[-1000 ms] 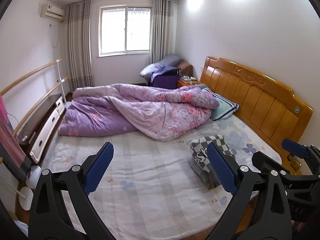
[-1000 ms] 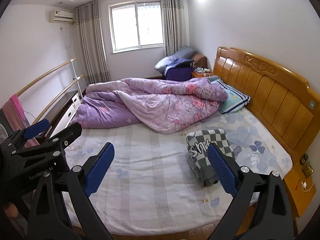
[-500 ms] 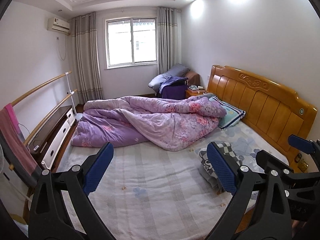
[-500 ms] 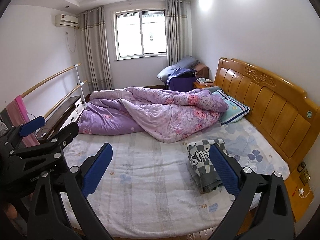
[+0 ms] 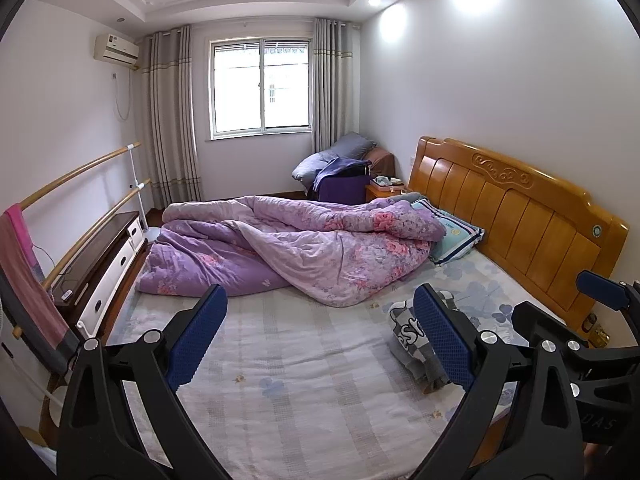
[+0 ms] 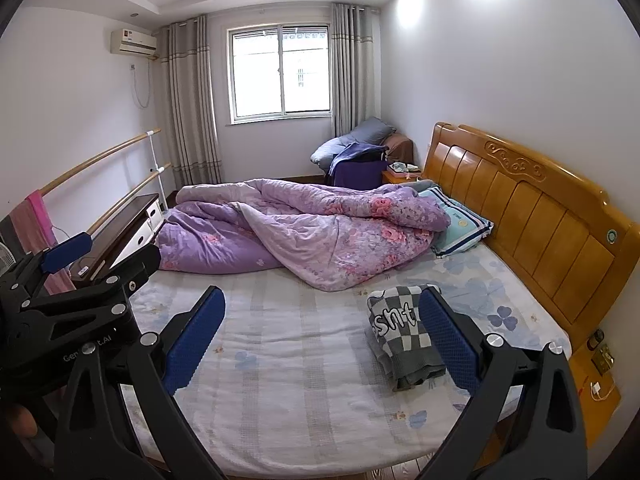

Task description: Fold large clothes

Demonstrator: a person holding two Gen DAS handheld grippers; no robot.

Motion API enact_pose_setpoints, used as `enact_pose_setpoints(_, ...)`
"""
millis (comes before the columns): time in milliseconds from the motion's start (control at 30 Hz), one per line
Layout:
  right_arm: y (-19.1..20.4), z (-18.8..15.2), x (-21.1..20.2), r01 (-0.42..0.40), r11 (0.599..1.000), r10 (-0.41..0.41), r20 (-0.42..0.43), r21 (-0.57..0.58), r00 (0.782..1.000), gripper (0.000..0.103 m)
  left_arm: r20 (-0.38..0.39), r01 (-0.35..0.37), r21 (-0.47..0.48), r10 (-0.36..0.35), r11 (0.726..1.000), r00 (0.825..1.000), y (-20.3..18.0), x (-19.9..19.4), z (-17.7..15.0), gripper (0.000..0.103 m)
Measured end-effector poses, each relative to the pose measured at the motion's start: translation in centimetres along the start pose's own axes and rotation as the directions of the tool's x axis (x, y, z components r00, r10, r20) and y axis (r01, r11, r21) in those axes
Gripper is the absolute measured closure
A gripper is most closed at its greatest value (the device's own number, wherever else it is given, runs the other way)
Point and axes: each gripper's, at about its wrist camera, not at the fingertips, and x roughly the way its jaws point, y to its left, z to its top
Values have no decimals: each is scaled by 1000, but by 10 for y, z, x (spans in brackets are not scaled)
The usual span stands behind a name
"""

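Folded grey-and-white checkered garment (image 6: 404, 336) lies on the pale floral-sheeted bed (image 6: 288, 364), near its headboard edge. Left gripper (image 5: 320, 336) and right gripper (image 6: 322, 336) hover above the bed's near edge, jaws wide apart, empty.

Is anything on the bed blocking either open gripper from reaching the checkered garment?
Nothing visible does. The checkered garment lies alone on the bedsheet, apart from the purple quilt. Right gripper and left gripper are open, with only bare sheet before them.
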Motion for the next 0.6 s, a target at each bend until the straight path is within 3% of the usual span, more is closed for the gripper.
enact_pose_setpoints(600, 2, -1, 3, 17, 1000, -17, -7, 8, 1000, 9, 8, 1, 8, -1, 1000, 1000, 0, 2, -2, 8)
